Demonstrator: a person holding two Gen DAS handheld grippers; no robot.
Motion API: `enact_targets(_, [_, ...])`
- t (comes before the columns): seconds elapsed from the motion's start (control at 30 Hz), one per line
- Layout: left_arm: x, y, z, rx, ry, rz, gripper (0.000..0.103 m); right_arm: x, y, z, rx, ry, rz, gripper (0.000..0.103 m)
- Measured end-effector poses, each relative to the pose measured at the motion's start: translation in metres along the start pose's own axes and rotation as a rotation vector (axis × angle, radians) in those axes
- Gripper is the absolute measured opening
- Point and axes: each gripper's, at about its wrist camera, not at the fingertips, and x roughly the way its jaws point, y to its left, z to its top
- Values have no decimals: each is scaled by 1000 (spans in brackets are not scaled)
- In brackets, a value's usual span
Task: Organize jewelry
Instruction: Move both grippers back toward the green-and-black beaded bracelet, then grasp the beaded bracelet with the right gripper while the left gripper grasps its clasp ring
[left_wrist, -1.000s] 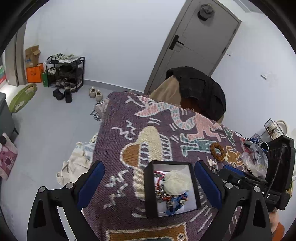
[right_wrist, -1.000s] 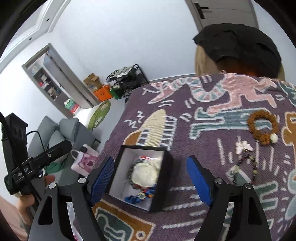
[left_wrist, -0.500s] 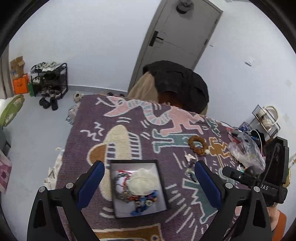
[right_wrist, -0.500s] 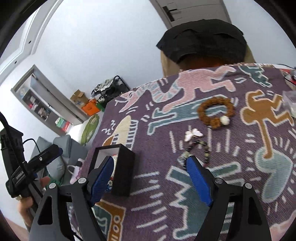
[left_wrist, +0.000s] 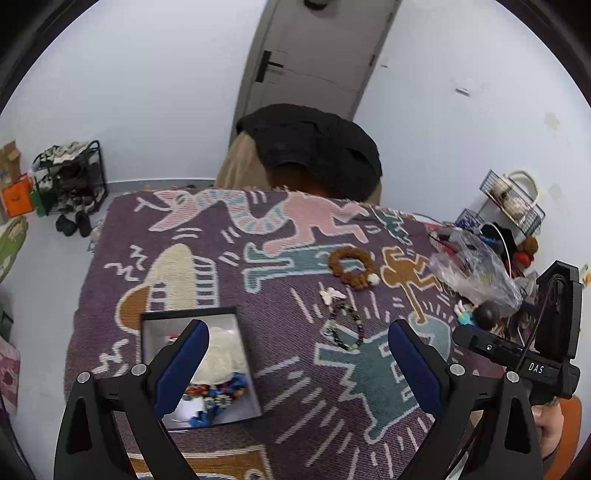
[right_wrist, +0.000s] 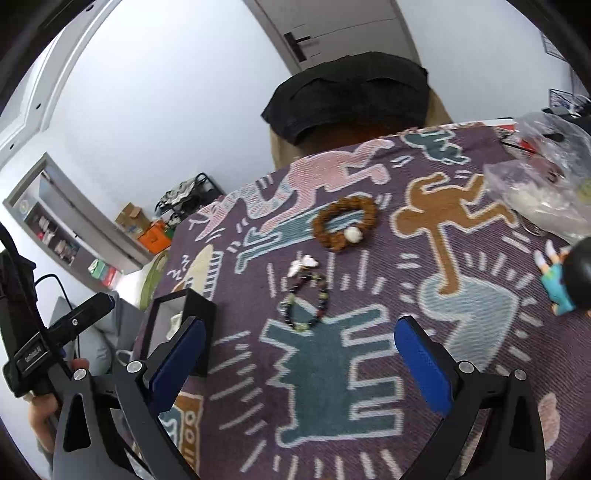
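A black jewelry box with a white lining sits on the patterned purple cloth and holds a white puffy piece and several colourful beaded pieces. It also shows in the right wrist view. A dark beaded bracelet with a white butterfly charm lies to its right; it also shows in the right wrist view. A brown beaded bracelet with a white bead lies farther back; it also shows in the right wrist view. My left gripper is open and empty above the cloth. My right gripper is open and empty just short of the dark bracelet.
A clear plastic bag and a small figurine sit at the cloth's right edge. A chair with a black garment stands behind the table. A wire basket and cables crowd the far right.
Both grippers have swung right, away from the box and toward the two loose bracelets. The box has shifted to the left of both views. Both stay open.
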Motion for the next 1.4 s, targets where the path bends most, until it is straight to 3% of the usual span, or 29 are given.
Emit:
enact_targets(0.1, [12, -12, -2, 37, 27, 3, 97, 2, -11, -4, 6, 3, -41, 103])
enact_targets(0.23, [26, -22, -3, 74, 64, 9, 81, 8, -23, -8, 21, 16, -65, 98])
enact_targets(0.3, [33, -22, -2, 73, 81, 6, 72, 15, -27, -8, 23, 35, -72, 81])
enact_targets(0.47, [48, -20, 2, 73, 106, 10, 60, 37, -28, -6, 12, 79, -92, 73])
enact_targets(0.6, [55, -18, 7, 79, 123, 8, 57, 60, -20, -2, -13, 127, -101, 54])
enact_targets(0.8, [68, -12, 16, 80, 155, 16, 48, 97, -3, 4, -63, 187, -129, 41])
enact_targets(1.0, [81, 0, 24, 53, 173, 13, 44, 133, 6, 8, -110, 249, -187, 37])
enact_targets(1.13, [86, 12, 27, 22, 176, 21, 43, 143, 14, 10, -179, 235, -240, 30])
enact_targets(1.2, [89, 15, 28, 7, 185, 18, 43, 146, 18, 10, -230, 232, -287, 10])
enact_targets(1.4, [102, -2, 30, 46, 215, 1, 43, 140, 5, 14, -235, 231, -245, 9])
